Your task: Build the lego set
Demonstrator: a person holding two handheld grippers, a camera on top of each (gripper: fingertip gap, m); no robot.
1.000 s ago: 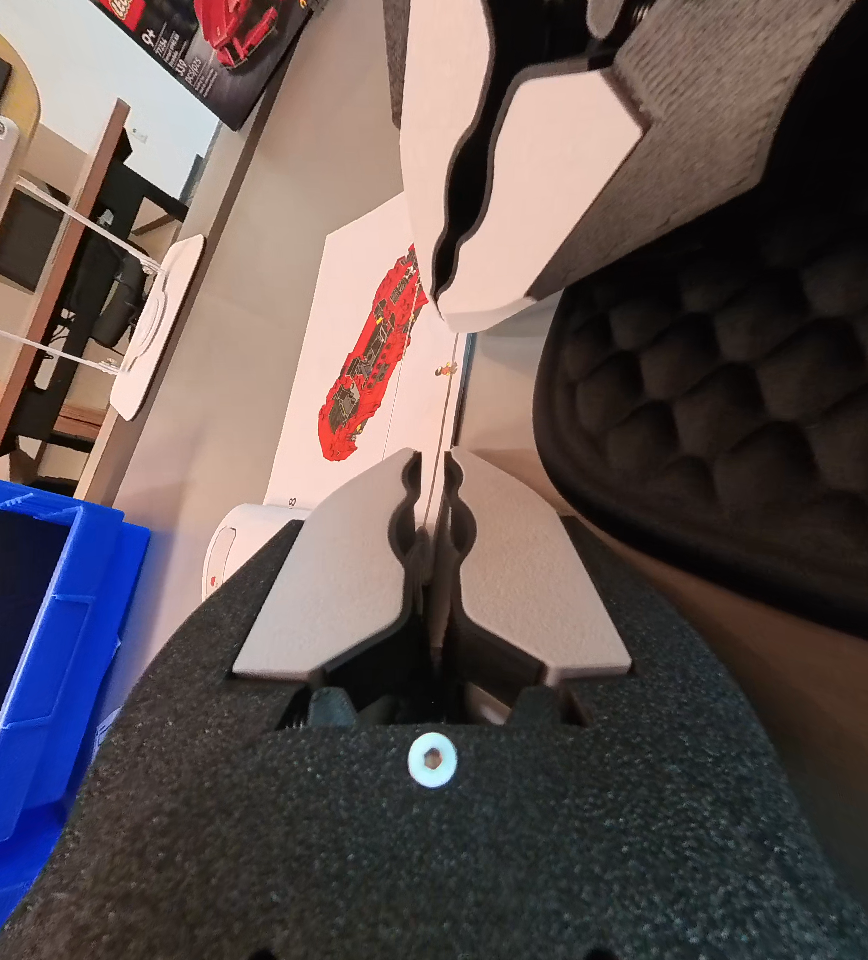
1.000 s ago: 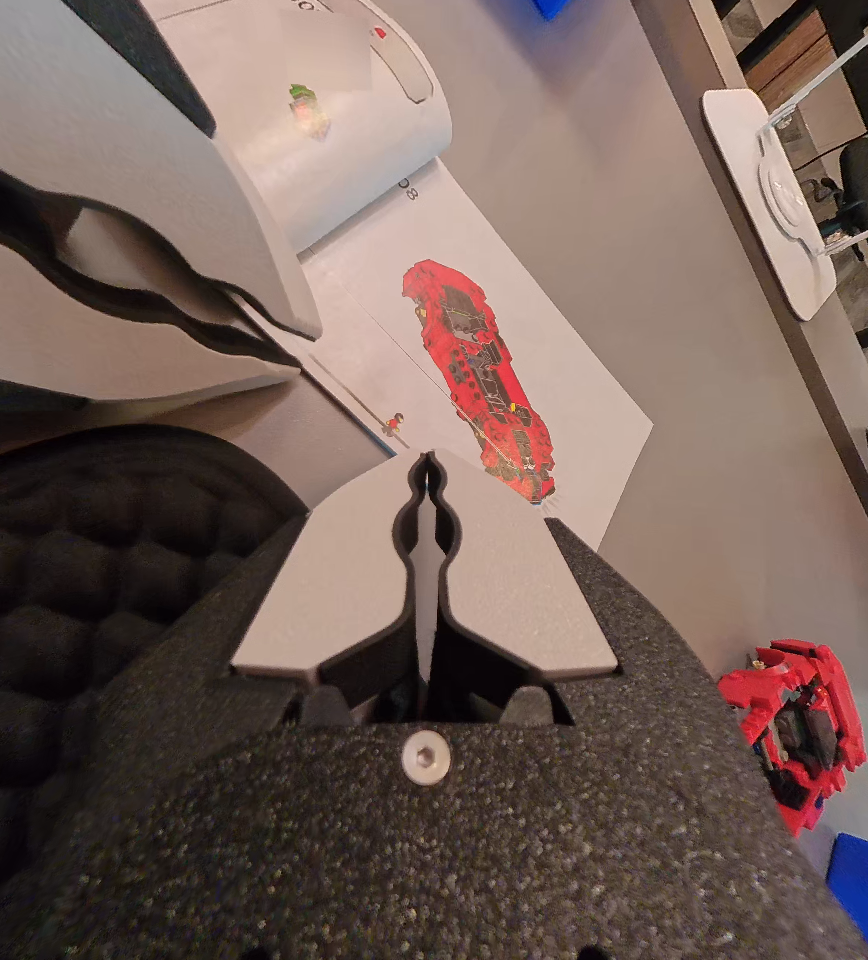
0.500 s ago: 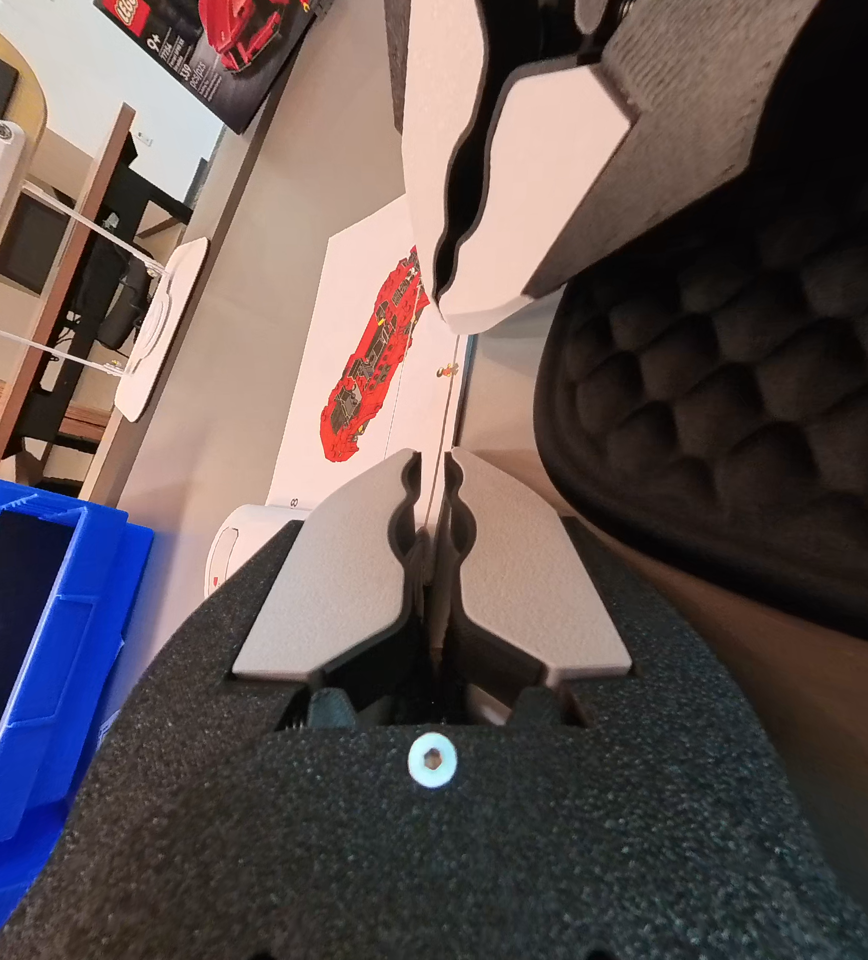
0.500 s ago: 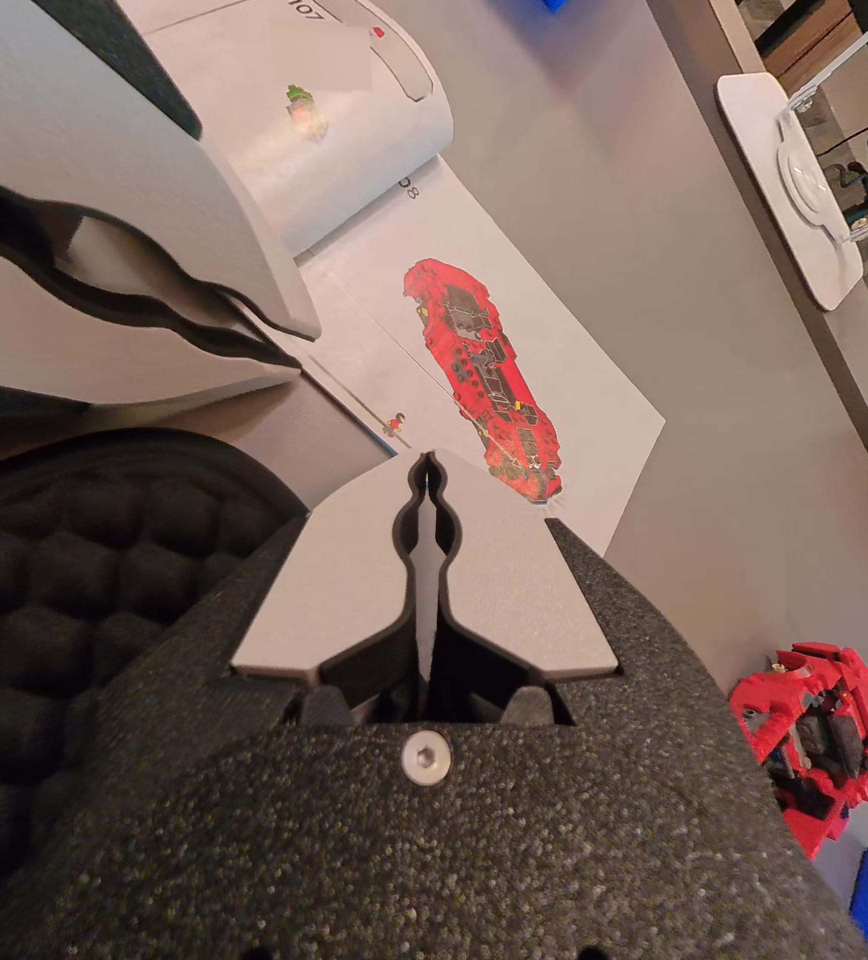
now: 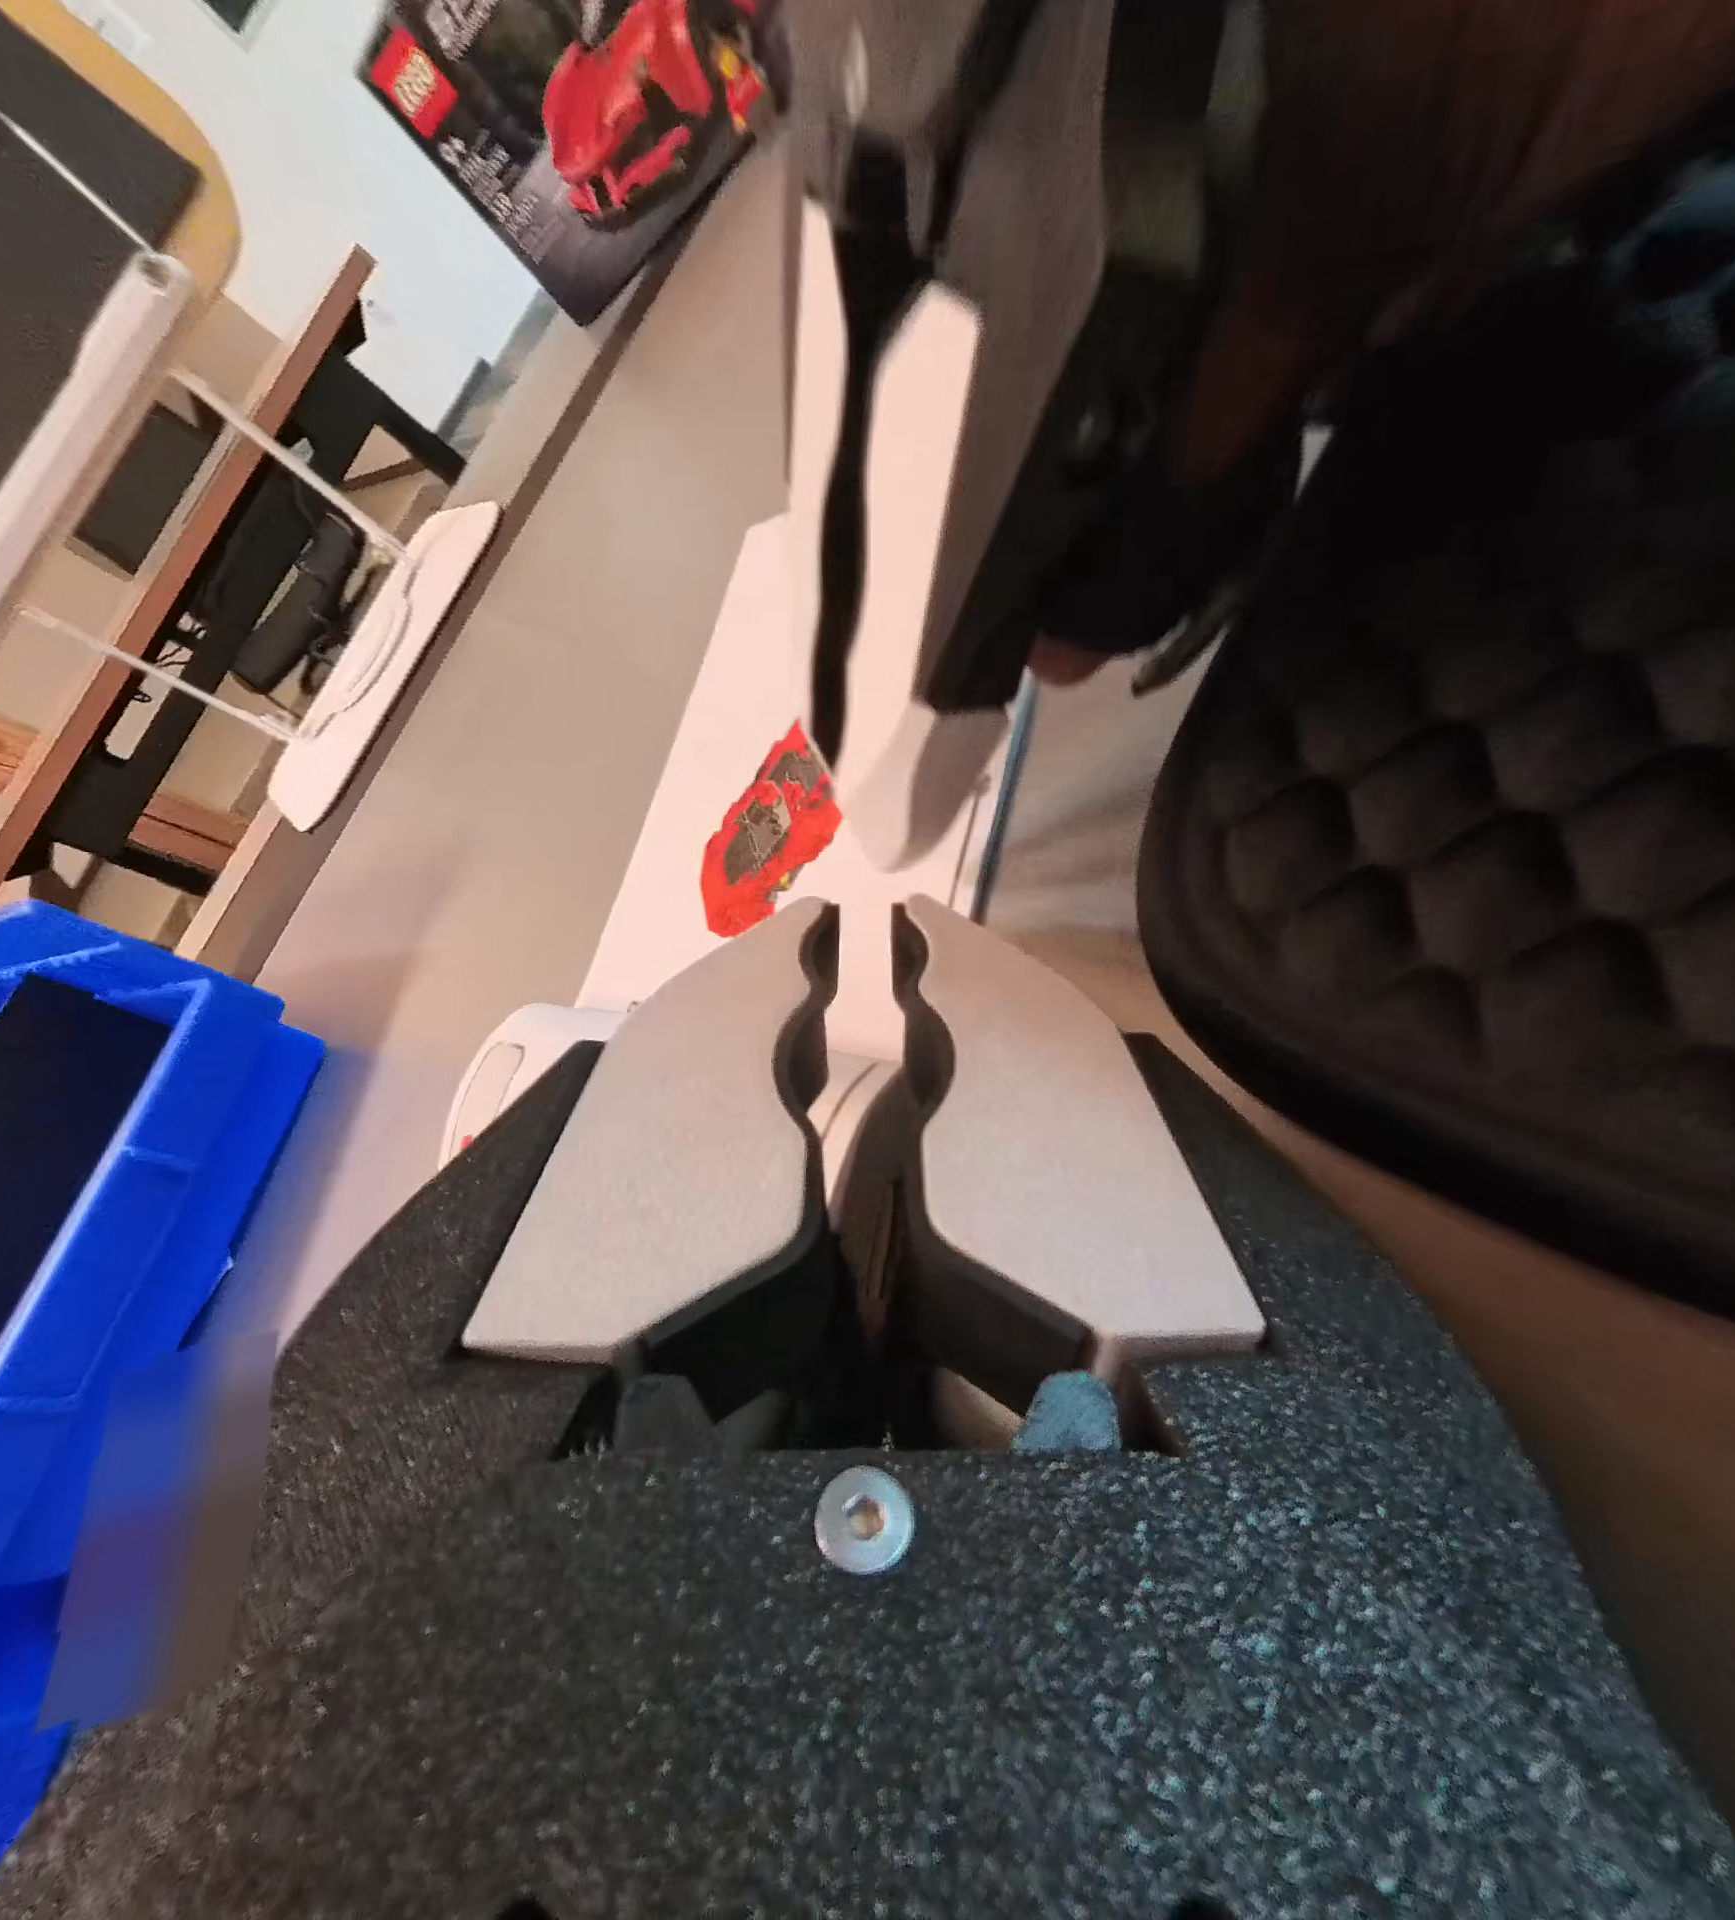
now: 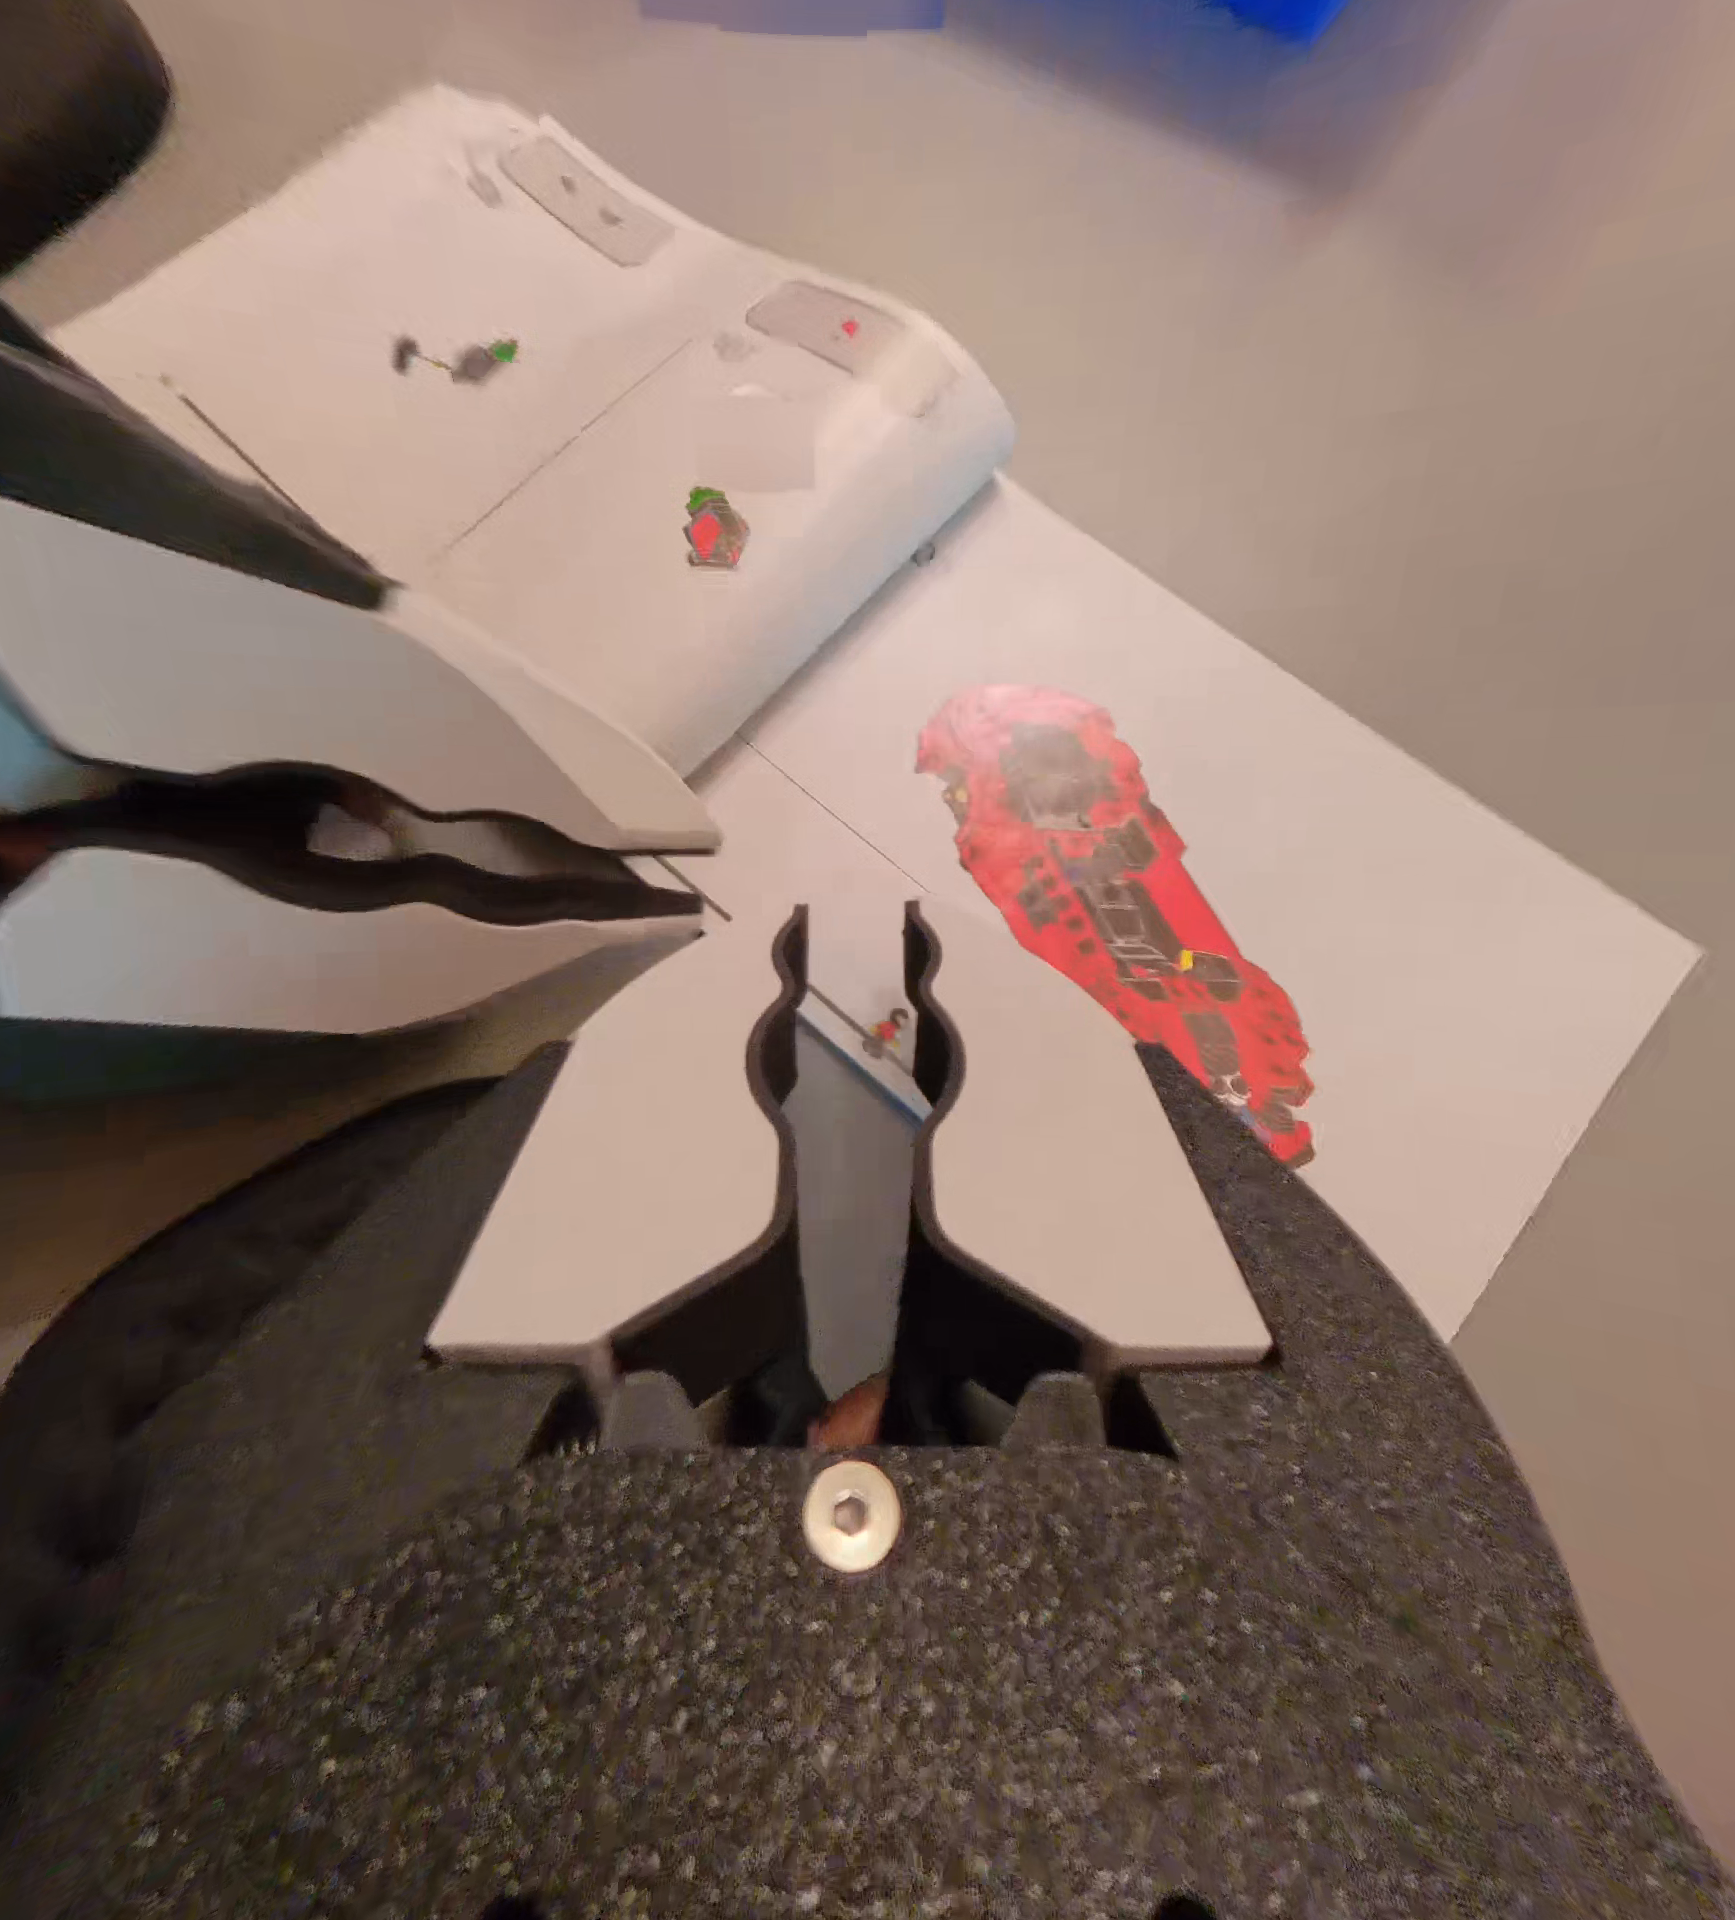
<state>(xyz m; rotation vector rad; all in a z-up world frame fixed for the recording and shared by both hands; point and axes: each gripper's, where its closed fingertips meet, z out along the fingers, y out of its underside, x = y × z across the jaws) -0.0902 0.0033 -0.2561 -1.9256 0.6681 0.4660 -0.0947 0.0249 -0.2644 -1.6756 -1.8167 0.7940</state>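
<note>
Both tongs have parted since a moment ago: the right tongs point(image 6: 852, 914) now stand spread, the left tongs point(image 5: 865, 914) slightly apart, neither pinching anything. The open instruction booklet point(image 6: 1362, 831) lies on the worktop point(image 6: 1465, 364) beneath them.

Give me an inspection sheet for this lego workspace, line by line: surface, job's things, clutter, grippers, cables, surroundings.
Surface: grey table, mostly bare around the booklet.
Job's things: instruction booklet lies open, red car picture up; set box stands at the table's far edge; no loose bricks seen.
Clutter: blue bin to the left; black padded case to the right; white flat stand base near the table edge.
Grippers: left gripper slightly open, empty; right gripper open, empty, over the booklet.
Cables: nothing seen.
Surroundings: wooden and black furniture beyond the table.
</note>
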